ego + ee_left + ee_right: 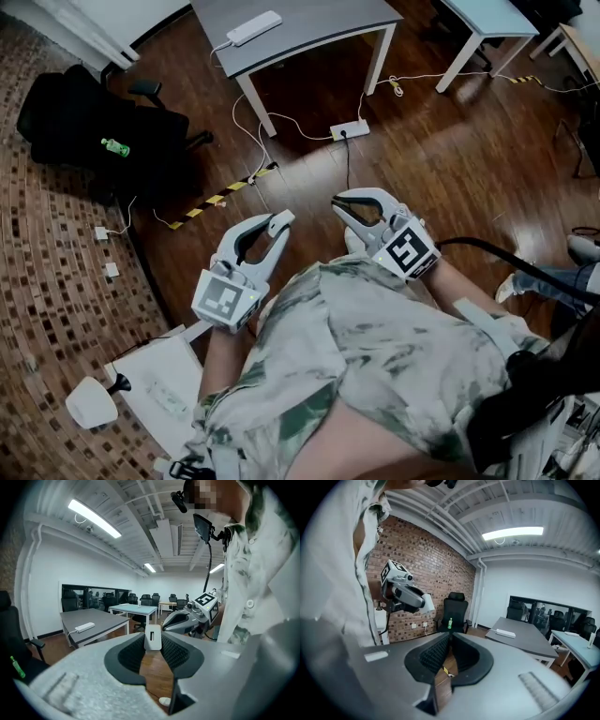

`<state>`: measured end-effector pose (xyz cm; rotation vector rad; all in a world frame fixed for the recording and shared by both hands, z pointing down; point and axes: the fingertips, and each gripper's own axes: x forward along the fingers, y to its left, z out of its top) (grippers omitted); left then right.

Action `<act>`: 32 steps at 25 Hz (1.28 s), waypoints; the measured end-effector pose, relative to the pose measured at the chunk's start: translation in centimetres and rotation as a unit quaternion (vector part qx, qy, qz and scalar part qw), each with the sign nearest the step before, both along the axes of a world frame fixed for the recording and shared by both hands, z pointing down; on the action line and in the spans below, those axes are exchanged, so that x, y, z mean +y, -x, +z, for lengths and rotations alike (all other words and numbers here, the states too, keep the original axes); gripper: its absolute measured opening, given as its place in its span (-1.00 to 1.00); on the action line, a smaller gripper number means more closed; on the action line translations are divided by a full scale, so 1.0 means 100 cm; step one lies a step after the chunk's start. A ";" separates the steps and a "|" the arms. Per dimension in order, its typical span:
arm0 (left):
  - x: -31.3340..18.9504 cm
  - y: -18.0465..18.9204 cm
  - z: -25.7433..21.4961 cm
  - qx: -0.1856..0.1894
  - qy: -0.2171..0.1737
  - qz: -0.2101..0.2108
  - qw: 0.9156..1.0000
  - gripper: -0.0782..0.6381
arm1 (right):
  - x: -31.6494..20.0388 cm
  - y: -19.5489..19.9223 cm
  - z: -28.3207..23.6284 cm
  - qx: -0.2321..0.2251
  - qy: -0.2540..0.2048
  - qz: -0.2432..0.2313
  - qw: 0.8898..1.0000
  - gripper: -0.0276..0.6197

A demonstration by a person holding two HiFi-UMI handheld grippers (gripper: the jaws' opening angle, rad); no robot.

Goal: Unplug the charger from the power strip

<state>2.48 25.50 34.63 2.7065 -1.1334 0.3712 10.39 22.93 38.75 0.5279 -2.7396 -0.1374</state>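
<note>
My left gripper (pixel 282 221) is held in front of the person's body, above the wooden floor. It is shut on a small white charger (pixel 153 636), gripped between the jaw tips. The charger (pixel 427 603) also shows at the tip of the left gripper in the right gripper view. My right gripper (pixel 339 205) hangs beside the left one, shut with nothing in it. A white power strip (pixel 349 130) lies on the floor farther ahead with a black cable plugged into it. Another white power strip (pixel 254 28) lies on the grey table (pixel 319 23).
At the left stands a black office chair (pixel 84 117) with a green bottle (pixel 114 147) on it. A yellow-black taped strip (pixel 225 194) and white cables cross the floor. A white desk (pixel 487 23) stands far right, and a white stand (pixel 155 389) is at lower left.
</note>
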 end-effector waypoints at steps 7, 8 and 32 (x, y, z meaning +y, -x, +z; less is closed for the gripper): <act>0.069 0.032 -0.003 0.004 0.012 0.037 0.999 -0.48 | 0.068 0.044 -0.006 -0.007 0.009 0.016 1.000 -0.84; 0.078 0.032 -0.005 -0.001 0.005 0.045 0.999 -0.48 | 0.076 0.047 -0.007 -0.008 0.007 0.018 1.000 -0.84; 0.115 0.048 -0.007 0.041 0.003 0.077 0.996 -0.48 | 0.142 0.072 -0.021 0.017 -0.013 0.011 1.000 -0.88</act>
